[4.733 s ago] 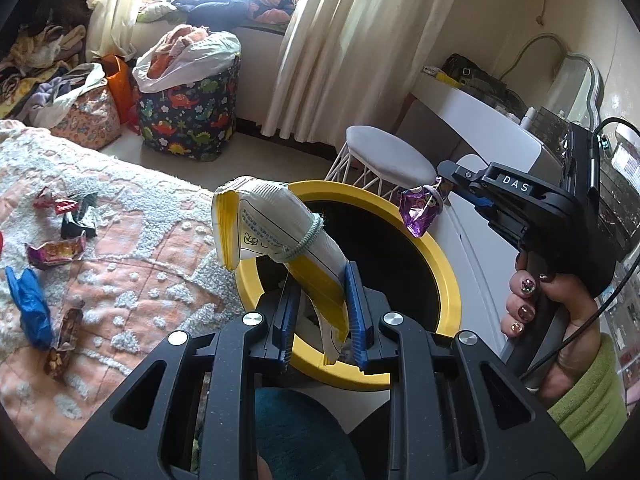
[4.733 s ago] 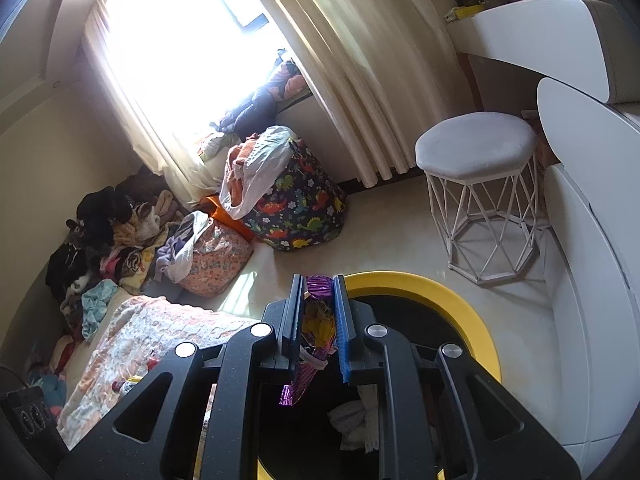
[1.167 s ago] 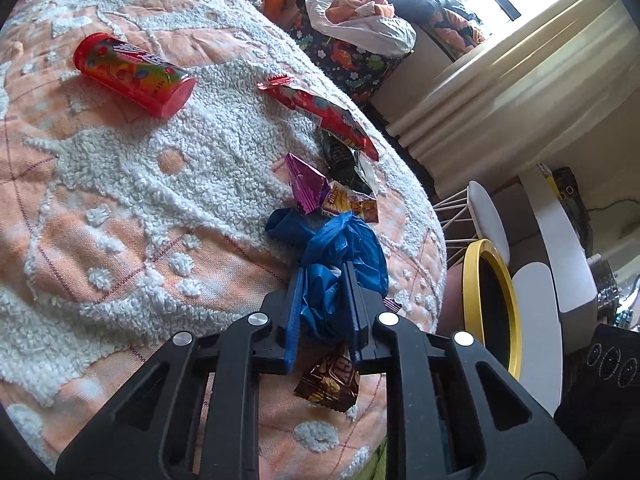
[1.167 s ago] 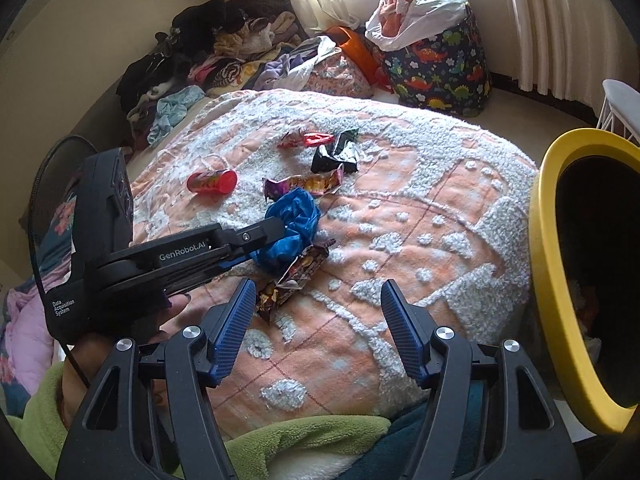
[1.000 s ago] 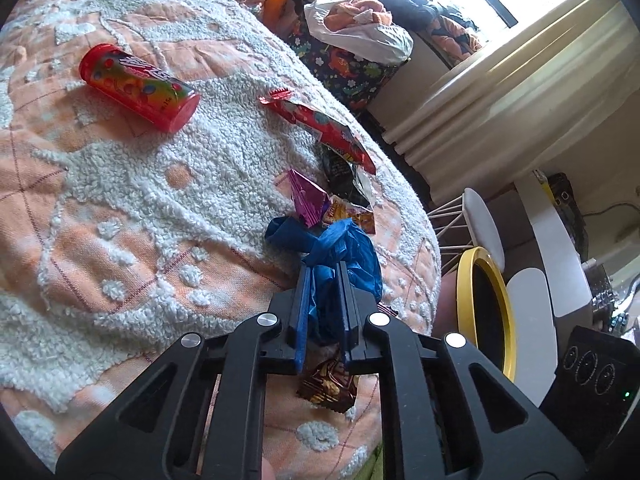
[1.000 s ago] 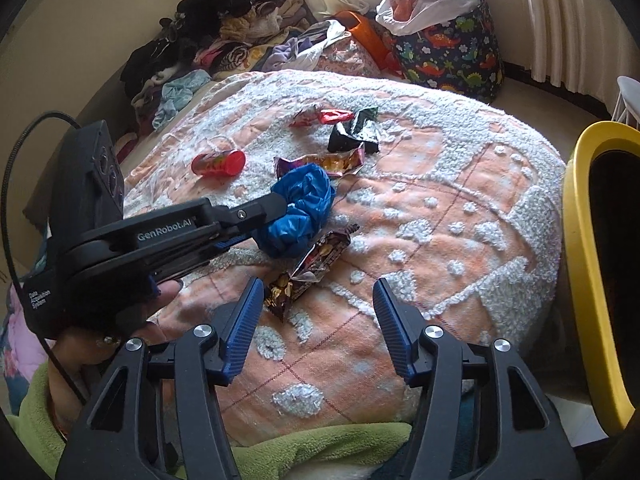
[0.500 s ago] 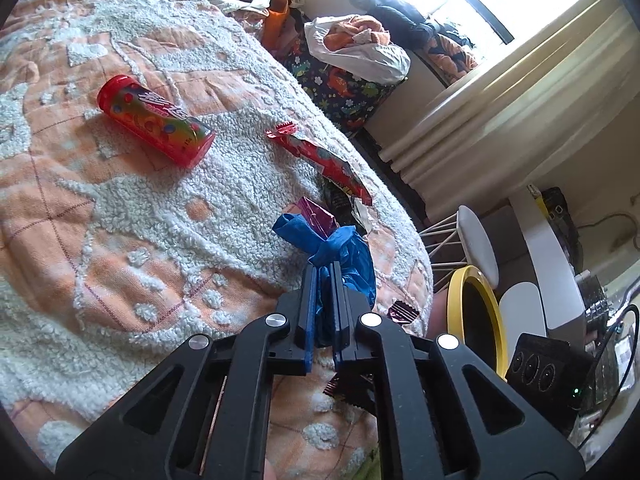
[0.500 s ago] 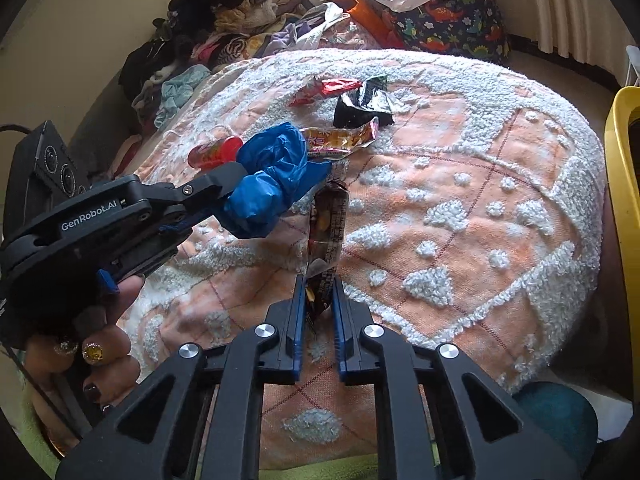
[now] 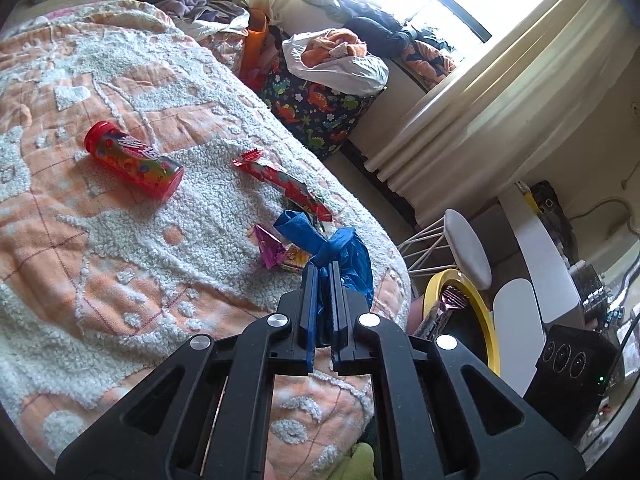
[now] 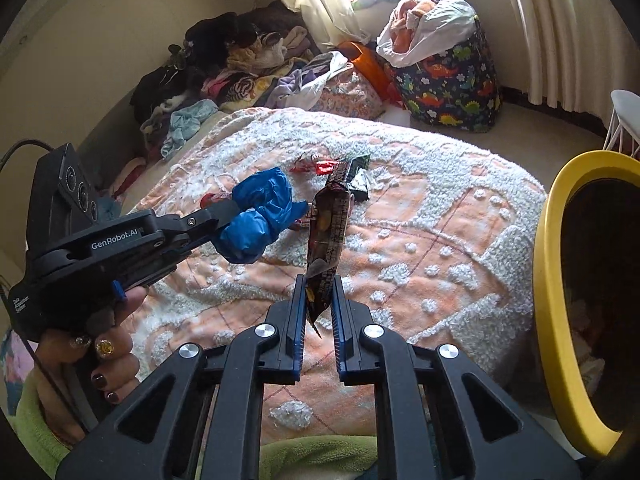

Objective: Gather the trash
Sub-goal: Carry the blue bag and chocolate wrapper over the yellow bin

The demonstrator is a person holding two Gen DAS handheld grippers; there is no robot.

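Both grippers clenched, left gripper (image 9: 324,280) on blue bag (image 9: 344,252), right gripper (image 10: 316,294) on brown wrapper (image 10: 328,232), wrapper print unreadable.

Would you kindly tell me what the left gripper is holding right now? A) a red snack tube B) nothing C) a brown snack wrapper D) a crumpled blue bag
D: the left gripper is shut on the crumpled blue bag, lifted off the bedspread.
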